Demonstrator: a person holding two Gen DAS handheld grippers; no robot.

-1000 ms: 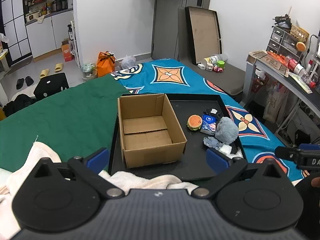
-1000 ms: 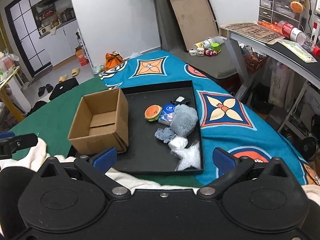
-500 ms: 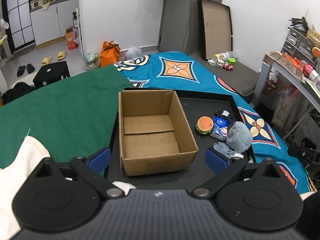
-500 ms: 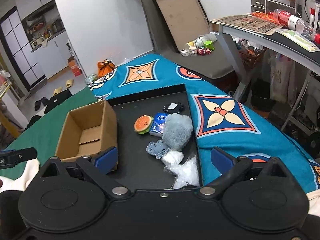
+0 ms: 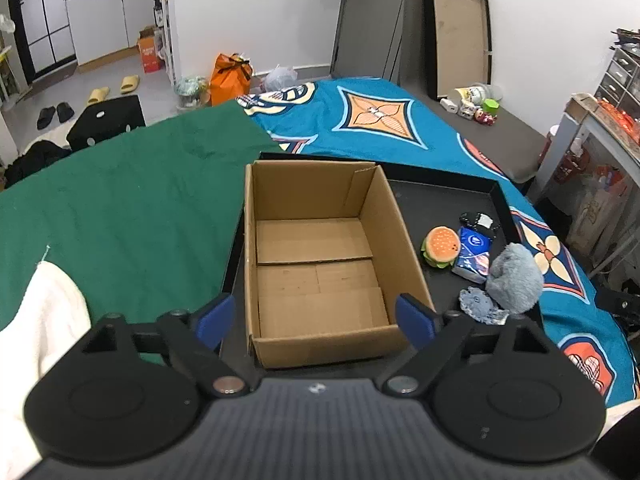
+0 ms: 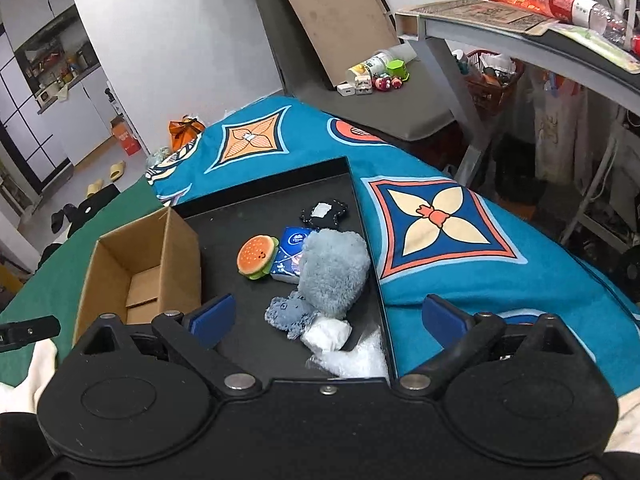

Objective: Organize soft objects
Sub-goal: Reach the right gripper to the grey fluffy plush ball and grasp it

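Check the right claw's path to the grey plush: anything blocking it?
Nothing solid. The right claw is open above the black tray, and the grey plush lies just ahead. A small blue-grey fabric piece and a white pouch lie against the plush's near side, low enough to reach over.

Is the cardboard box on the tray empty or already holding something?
Empty. The cardboard box stands upright and open-topped; only its bare bottom flaps show. The burger toy lies beside it on the tray.

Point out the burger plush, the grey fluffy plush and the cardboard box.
burger plush (image 6: 256, 257), right wrist view, orange bun top.
grey fluffy plush (image 6: 334, 270), right wrist view, middle of body.
cardboard box (image 5: 320, 268), left wrist view, inside floor.
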